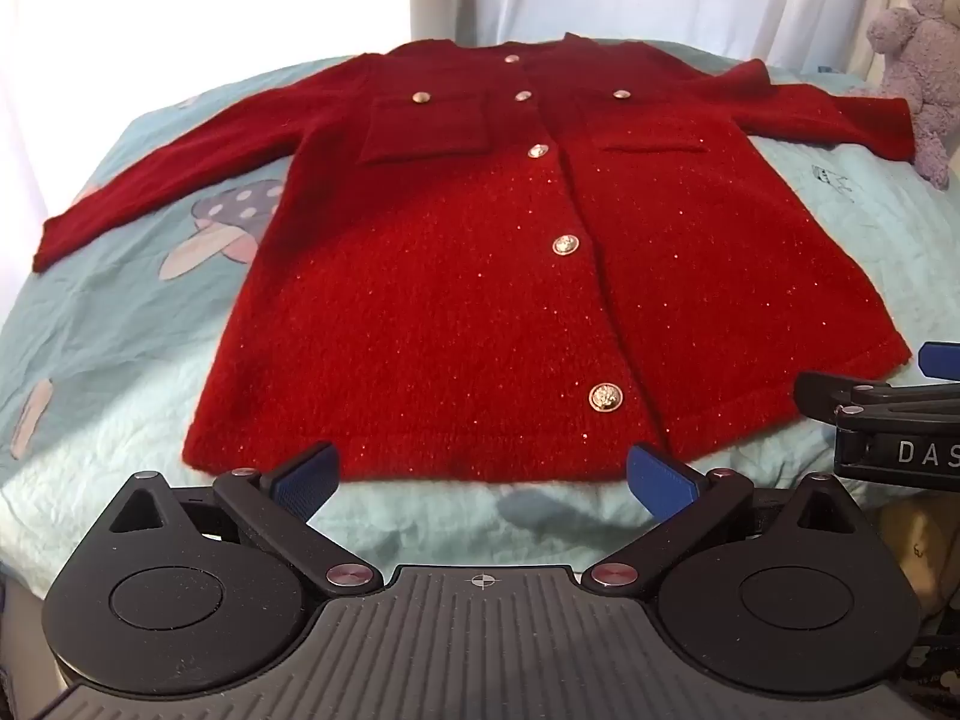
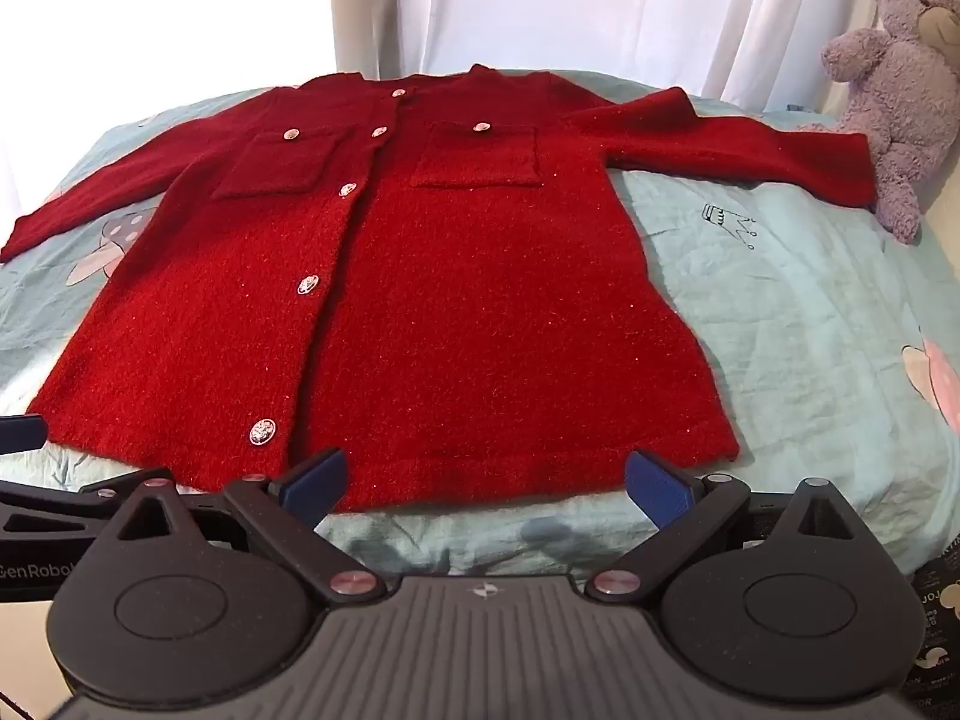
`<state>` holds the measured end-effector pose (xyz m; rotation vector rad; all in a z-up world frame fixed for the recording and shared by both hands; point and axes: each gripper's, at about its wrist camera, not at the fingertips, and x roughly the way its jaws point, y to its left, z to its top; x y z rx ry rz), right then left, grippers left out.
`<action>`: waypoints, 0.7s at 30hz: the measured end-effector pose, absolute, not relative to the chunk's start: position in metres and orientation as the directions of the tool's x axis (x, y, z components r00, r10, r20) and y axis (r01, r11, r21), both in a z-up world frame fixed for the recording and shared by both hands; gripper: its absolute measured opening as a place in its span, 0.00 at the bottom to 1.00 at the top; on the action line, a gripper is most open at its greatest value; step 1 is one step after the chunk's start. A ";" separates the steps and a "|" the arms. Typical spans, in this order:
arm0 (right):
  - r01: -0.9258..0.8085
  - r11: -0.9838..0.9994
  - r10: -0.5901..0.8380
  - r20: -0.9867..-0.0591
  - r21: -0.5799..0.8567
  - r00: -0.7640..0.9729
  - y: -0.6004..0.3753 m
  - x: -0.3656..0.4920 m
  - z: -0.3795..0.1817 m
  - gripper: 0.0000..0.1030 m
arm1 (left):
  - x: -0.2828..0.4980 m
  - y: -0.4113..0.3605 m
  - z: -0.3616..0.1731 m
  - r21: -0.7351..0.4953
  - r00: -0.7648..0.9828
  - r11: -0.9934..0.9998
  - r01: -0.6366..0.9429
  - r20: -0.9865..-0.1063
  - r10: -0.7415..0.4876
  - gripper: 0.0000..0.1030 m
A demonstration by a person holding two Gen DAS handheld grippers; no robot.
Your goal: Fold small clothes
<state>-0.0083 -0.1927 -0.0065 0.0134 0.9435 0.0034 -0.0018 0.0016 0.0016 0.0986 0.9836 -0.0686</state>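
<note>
A small red fuzzy cardigan (image 1: 480,276) with silver buttons and two chest pockets lies flat and buttoned on the bed, both sleeves spread out to the sides. It also shows in the right wrist view (image 2: 456,300). My left gripper (image 1: 483,477) is open and empty, just short of the hem near its middle. My right gripper (image 2: 483,483) is open and empty, just short of the hem's right half. The right gripper's body shows at the right edge of the left wrist view (image 1: 888,420).
A light blue bedsheet (image 2: 780,324) with mushroom prints covers the bed. A purple teddy bear (image 2: 900,90) sits at the far right by the right sleeve's cuff. White curtains (image 2: 540,0) hang behind the bed.
</note>
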 end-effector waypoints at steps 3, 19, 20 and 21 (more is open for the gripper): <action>0.002 1.000 0.011 -0.808 0.015 0.588 -0.193 -0.008 -0.006 0.96 | 0.003 0.000 0.001 0.053 0.532 0.993 0.102 -0.846 -0.010 1.00; -0.001 1.000 0.011 -0.813 0.013 0.582 -0.195 -0.004 -0.006 0.96 | 0.004 -0.002 -0.004 0.051 0.525 0.994 0.095 -0.851 -0.007 1.00; -0.001 1.000 0.012 -0.813 0.014 0.582 -0.195 -0.004 -0.006 0.96 | 0.005 -0.002 -0.004 0.051 0.524 0.994 0.095 -0.852 -0.006 1.00; -0.002 1.000 0.012 -0.814 0.014 0.581 -0.196 -0.003 -0.006 0.96 | 0.005 -0.002 -0.004 0.051 0.523 0.994 0.095 -0.852 -0.007 1.00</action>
